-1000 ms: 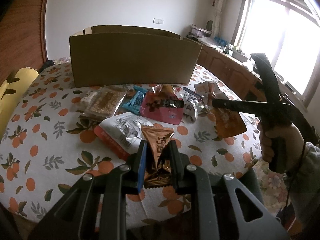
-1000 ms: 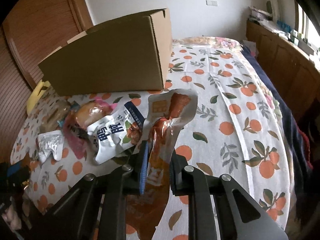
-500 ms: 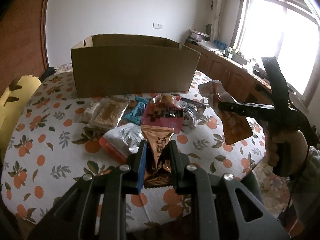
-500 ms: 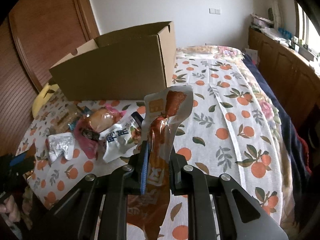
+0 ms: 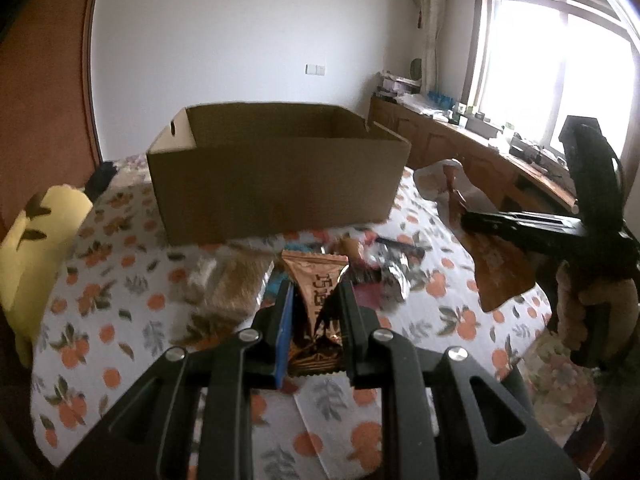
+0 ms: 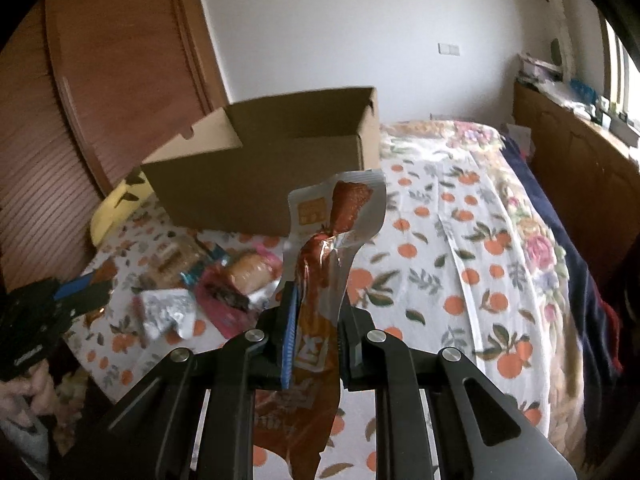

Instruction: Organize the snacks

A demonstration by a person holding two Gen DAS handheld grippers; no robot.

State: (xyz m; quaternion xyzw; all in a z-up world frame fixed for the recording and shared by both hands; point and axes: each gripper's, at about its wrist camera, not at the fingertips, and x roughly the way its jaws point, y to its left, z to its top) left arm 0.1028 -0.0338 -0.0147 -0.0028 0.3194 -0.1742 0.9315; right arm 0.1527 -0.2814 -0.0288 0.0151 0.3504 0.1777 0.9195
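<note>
Both my tools have risen since a second ago; the cardboard box (image 5: 276, 184) ahead now shows its open inside. My left tool (image 5: 314, 312) grips a brown foil packet (image 5: 316, 292), my right tool (image 6: 316, 320) an orange drumstick pouch (image 6: 332, 232); I judge dropping both in comes next.

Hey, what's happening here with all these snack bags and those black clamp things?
A person is sorting snacks with a handheld gripper in each hand. The left gripper is clamped on a small brown packet, and the right gripper on a long orange pouch. Both are held up above the table, facing an open cardboard box. More snacks lie loose in front of the box.
</note>
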